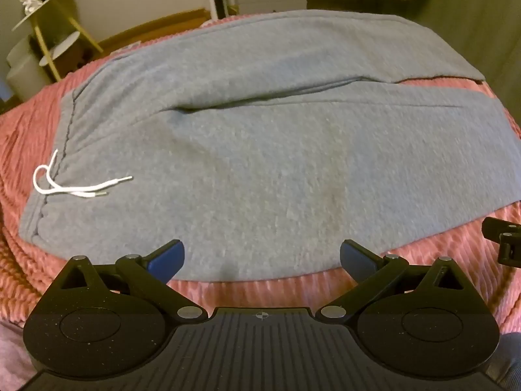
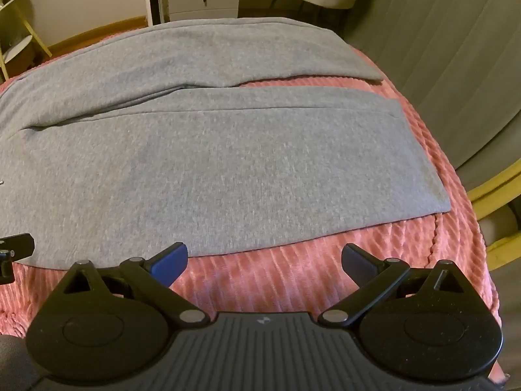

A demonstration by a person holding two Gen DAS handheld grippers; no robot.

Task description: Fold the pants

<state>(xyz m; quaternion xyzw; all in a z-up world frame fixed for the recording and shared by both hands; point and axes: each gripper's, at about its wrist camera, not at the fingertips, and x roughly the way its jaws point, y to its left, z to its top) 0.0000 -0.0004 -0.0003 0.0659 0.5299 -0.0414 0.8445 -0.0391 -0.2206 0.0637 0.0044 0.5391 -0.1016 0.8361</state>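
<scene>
Pink ribbed blanket (image 1: 29, 137) bearing grey pants (image 1: 260, 163), flat, long axis left–right: waistband and white drawstring (image 1: 65, 185) at left, leg cuffs at right, legs slightly parted. Left gripper (image 1: 262, 257) and right gripper (image 2: 264, 260) hover at the near edge, jaws spread, empty.
</scene>
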